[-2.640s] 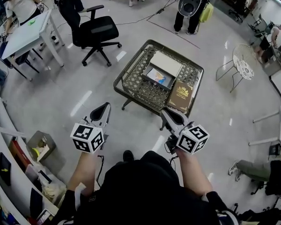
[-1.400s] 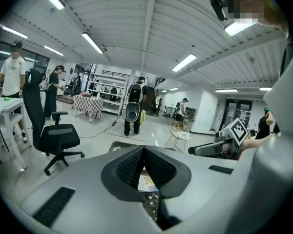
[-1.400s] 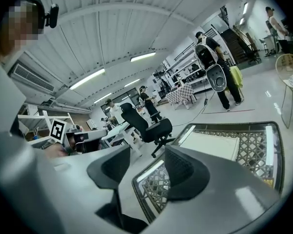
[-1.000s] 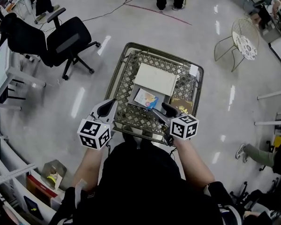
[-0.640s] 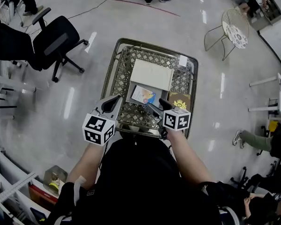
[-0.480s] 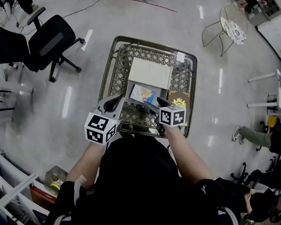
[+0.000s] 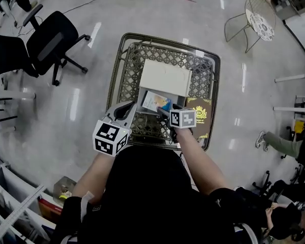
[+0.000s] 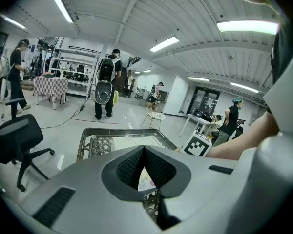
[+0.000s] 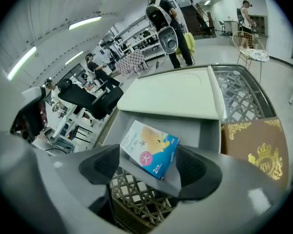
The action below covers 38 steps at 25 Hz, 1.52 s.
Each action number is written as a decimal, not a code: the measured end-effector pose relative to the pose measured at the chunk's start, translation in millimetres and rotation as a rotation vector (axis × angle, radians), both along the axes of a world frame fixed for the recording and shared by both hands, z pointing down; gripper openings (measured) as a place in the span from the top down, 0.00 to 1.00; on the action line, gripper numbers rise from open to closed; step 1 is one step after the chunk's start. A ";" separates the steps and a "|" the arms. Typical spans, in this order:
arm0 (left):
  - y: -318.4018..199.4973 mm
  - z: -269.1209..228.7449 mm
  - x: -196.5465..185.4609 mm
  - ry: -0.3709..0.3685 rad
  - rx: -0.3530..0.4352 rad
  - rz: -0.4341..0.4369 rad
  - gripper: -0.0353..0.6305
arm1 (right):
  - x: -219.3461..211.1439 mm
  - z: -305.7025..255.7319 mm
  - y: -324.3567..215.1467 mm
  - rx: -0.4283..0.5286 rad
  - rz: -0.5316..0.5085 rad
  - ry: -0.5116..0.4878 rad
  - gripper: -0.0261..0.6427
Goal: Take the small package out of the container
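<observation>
A small blue and white package lies in an open grey box, whose white lid is folded back. The box sits on a metal lattice table. My right gripper hovers at the box's near edge. Its jaws are opening wide, and the package's near end lies between the tips without touching the pads. My left gripper is shut and empty over the table's near-left rim. A sliver of the package shows past its jaws.
A brown book with a gold crest lies right of the box. A black office chair stands on the left and a round wire chair at the far right. A person's legs reach in from the right.
I have stepped up to the table. My right gripper has moved forward over the grey box and spread its jaws around the package's near end. The left gripper stays shut.
</observation>
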<state>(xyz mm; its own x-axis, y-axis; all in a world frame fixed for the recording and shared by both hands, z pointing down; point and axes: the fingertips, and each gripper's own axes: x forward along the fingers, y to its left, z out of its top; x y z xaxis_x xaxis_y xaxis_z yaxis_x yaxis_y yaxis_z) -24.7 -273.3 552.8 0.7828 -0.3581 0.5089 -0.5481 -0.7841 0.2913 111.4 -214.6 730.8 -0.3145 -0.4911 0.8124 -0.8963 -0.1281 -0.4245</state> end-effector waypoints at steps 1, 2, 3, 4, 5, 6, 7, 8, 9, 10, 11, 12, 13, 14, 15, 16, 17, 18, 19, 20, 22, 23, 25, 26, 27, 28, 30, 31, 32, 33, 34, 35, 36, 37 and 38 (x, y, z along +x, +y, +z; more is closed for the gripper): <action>-2.6 2.7 1.7 0.000 -0.008 -0.003 0.94 | 0.4 5.4 0.6 -0.021 -0.009 0.002 0.42; -4.6 4.9 3.6 0.003 -0.016 -0.008 0.94 | 0.7 10.4 1.6 -0.041 -0.022 0.007 0.42; -5.8 6.9 5.5 0.008 -0.024 -0.012 0.94 | 1.3 14.9 2.9 -0.060 -0.035 0.013 0.42; -6.6 9.2 7.3 0.011 -0.030 -0.012 0.94 | 2.0 19.1 3.5 -0.077 -0.044 0.020 0.42; -7.7 12.4 8.7 0.011 -0.034 -0.010 0.94 | 2.9 23.3 3.0 -0.090 -0.048 0.026 0.42; -9.0 16.2 9.4 0.008 -0.036 -0.006 0.94 | 3.7 27.7 1.6 -0.102 -0.047 0.029 0.42; -10.1 20.1 9.3 0.005 -0.040 -0.005 0.94 | 4.2 32.0 0.4 -0.114 -0.044 0.030 0.42; -10.8 23.4 8.5 0.005 -0.044 -0.006 0.94 | 4.3 35.8 0.1 -0.128 -0.042 0.031 0.42; -11.1 25.8 7.1 0.005 -0.048 -0.010 0.94 | 4.1 38.6 0.5 -0.143 -0.044 0.035 0.42; -11.4 27.8 5.2 0.007 -0.052 -0.016 0.94 | 3.9 40.7 0.7 -0.158 -0.052 0.042 0.42; -11.8 29.6 2.8 0.008 -0.057 -0.024 0.94 | 3.6 42.5 0.3 -0.171 -0.062 0.049 0.42; -12.2 31.6 0.2 0.009 -0.062 -0.032 0.94 | 3.2 44.3 -0.3 -0.184 -0.073 0.055 0.42; -12.1 33.8 -2.5 0.009 -0.067 -0.038 0.94 | 2.4 46.2 -0.7 -0.199 -0.085 0.060 0.42; -11.5 35.7 -4.9 0.009 -0.072 -0.043 0.94 | 1.4 47.8 -0.8 -0.212 -0.098 0.064 0.42; -10.6 37.2 -7.0 0.009 -0.077 -0.047 0.94 | 0.2 49.2 -1.0 -0.223 -0.112 0.066 0.42; -9.9 38.1 -9.0 0.010 -0.080 -0.050 0.94 | -1.0 50.3 -1.3 -0.233 -0.127 0.069 0.42; -9.5 38.4 -10.9 0.013 -0.083 -0.054 0.94 | -1.7 51.5 -1.8 -0.245 -0.141 0.073 0.42; -9.4 38.7 -12.7 0.017 -0.085 -0.058 0.94 | -2.2 53.2 -2.0 -0.260 -0.153 0.075 0.42; -9.5 39.2 -14.5 0.021 -0.088 -0.062 0.94 | -2.7 55.6 -1.5 -0.278 -0.165 0.073 0.42; -9.5 40.1 -16.5 0.024 -0.090 -0.068 0.94 | -3.8 58.0 -0.9 -0.292 -0.179 0.066 0.42; -9.2 42.1 -20.4 0.028 -0.094 -0.079 0.94 | -8.7 58.7 -4.5 -0.283 -0.201 0.038 0.42; -9.3 42.7 -22.3 0.030 -0.095 -0.085 0.94 | -12.6 56.5 -9.3 -0.258 -0.202 0.013 0.43; -10.1 42.1 -26.4 0.034 -0.093 -0.093 0.94 | -19.0 49.4 -20.5 -0.207 -0.177 -0.029 0.49; -10.5 41.3 -28.6 0.035 -0.091 -0.096 0.94 | -20.2 46.2 -24.2 -0.191 -0.158 -0.039 0.49; -10.7 40.2 -30.8 0.036 -0.089 -0.098 0.94 | -20.5 43.8 -26.0 -0.182 -0.138 -0.048 0.49; -10.6 38.9 -32.8 0.036 -0.087 -0.099 0.94 | -20.5 41.5 -26.4 -0.174 -0.117 -0.063 0.49; -10.1 36.2 -36.1 0.036 -0.081 -0.098 0.94 | -20.6 35.0 -26.0 -0.150 -0.078 -0.100 0.49; -10.0 35.1 -37.6 0.036 -0.078 -0.098 0.94 | -20.8 30.4 -26.1 -0.134 -0.067 -0.113 0.49; -10.0 34.3 -38.8 0.036 -0.076 -0.098 0.94 | -21.2 25.2 -26.3 -0.119 -0.064 -0.120 0.49; -9.9 33.6 -39.6 0.037 -0.075 -0.099 0.94 | -22.0 20.0 -26.4 -0.105 -0.065 -0.125 0.49; -9.6 32.7 -39.8 0.039 -0.074 -0.100 0.94 | -23.0 15.0 -26.4 -0.094 -0.067 -0.131 0.49; -9.2 31.6 -39.5 0.042 -0.071 -0.099 0.94 | -24.1 10.2 -26.4 -0.083 -0.066 -0.141 0.49; -8.8 30.1 -38.7 0.045 -0.068 -0.097 0.94 | -25.1 5.3 -26.8 -0.070 -0.062 -0.153 0.49; -8.3 28.3 -37.5 0.048 -0.063 -0.095 0.94 | -25.8 0.3 -27.7 -0.054 -0.055 -0.168 0.49; -7.8 26.3 -36.2 0.052 -0.058 -0.093 0.94 | -26.1 -4.7 -28.8 -0.036 -0.046 -0.182 0.49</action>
